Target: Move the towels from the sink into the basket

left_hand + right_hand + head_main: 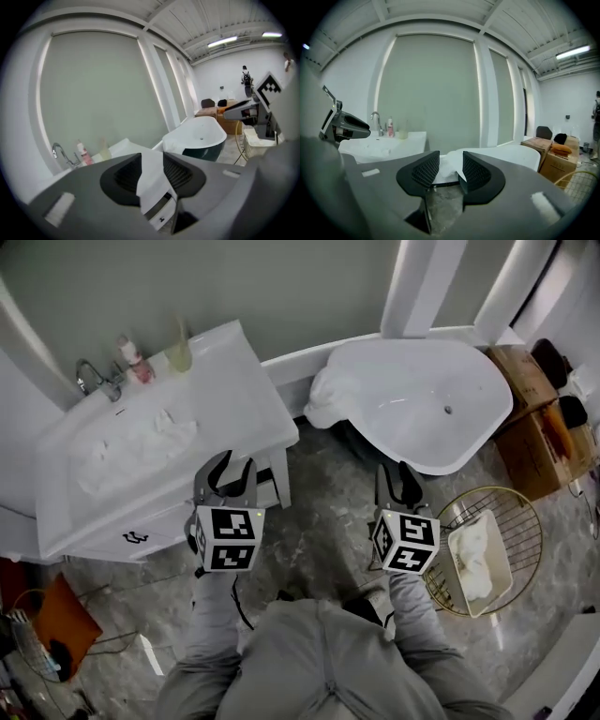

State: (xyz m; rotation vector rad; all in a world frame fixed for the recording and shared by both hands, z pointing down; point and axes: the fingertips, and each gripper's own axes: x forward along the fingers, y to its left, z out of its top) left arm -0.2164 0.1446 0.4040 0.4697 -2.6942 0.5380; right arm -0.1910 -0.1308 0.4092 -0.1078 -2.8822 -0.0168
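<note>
Over the grey stone floor (319, 549), held in the air side by side: left claw (232, 470) and right claw (400, 482), each with jaws apart and gripping nothing, well apart from every towel.
Item: white sink (56, 512) set in its counter, at the person's left; crumpled towels (167, 426) lie in the basin.
Item: round gold wire basket (525, 517) on the floor, at the right; lone towel (473, 554) inside.
Item: white bathtub (422, 409) ahead; white cloth (328, 395) heaped on its near rim.
Item: faucet (94, 381) and pink bottle (136, 360) at the sink's back edge.
</note>
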